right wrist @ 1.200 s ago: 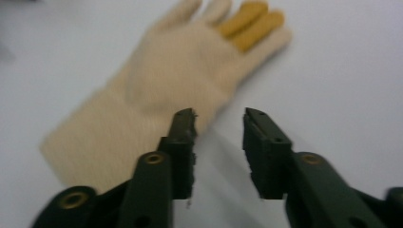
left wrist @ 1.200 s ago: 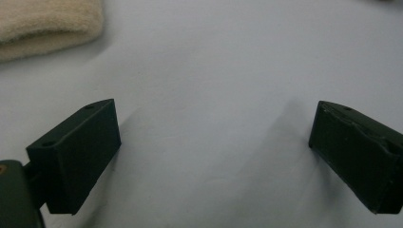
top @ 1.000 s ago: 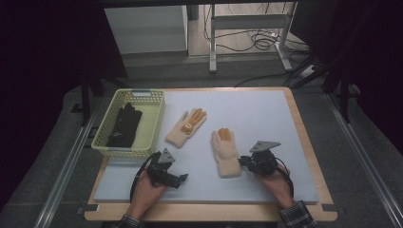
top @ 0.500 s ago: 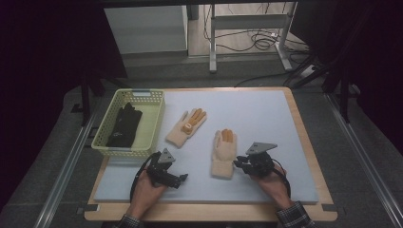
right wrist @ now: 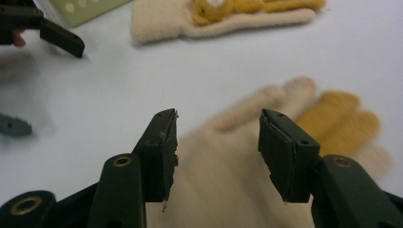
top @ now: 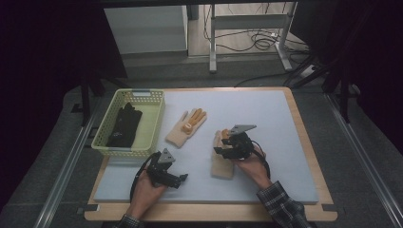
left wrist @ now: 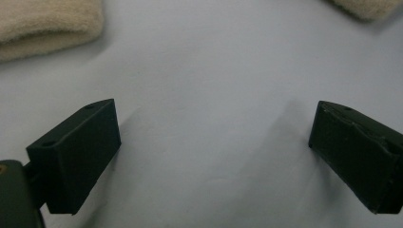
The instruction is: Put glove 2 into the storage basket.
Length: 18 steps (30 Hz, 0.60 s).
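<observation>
On the table (top: 294, 156), two cream gloves lie apart. The near glove (top: 221, 165) runs lengthwise away from the person, fingers pointing far. Above it the right gripper (top: 222, 145) has just been opening, jaws half apart, gripping nothing. One left gripper (top: 183, 178) stands wide open and empty.

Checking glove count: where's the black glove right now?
High view: the black glove lies inside the green basket at the mat's left edge, left of the nearer tan-and-orange glove.
</observation>
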{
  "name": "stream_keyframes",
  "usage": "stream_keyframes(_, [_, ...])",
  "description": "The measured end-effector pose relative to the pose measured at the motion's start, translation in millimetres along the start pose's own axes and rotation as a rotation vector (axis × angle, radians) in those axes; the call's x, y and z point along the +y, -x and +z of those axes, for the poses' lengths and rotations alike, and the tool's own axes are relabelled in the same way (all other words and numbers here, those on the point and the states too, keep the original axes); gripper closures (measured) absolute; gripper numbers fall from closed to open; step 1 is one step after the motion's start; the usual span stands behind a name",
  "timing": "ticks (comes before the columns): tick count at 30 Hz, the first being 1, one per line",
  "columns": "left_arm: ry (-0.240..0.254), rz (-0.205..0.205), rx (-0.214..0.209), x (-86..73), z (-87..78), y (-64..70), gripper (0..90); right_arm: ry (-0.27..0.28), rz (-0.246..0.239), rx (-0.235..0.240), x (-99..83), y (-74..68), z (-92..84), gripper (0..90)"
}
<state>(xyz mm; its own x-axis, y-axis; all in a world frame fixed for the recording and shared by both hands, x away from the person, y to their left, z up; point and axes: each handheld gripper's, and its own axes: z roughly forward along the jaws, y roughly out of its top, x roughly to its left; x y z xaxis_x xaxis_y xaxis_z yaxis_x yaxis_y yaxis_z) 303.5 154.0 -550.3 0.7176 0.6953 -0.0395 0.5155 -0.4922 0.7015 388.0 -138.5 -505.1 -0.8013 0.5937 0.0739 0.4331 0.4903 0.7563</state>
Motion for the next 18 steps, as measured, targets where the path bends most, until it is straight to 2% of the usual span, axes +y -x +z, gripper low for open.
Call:
stream_keyframes(5, [0.000,0.000,0.000,0.0,0.0,0.0,3.2,-0.007,-0.006,0.013,14.0,-3.8,16.8,47.0])
stream_keyframes(8, [0.000,0.000,0.000,0.0,0.0,0.0,3.2,-0.020,-0.019,0.005,22.2,-6.3,27.1,46.8])
stream_keyframes(14, [0.000,0.001,0.001,0.0,0.0,-0.1,3.2,-0.027,-0.036,-0.006,34.3,-8.3,38.4,44.2])
stream_keyframes(18, [0.001,0.000,0.001,0.0,0.0,0.0,3.2,-0.028,-0.028,-0.006,42.4,-9.3,46.8,41.6])
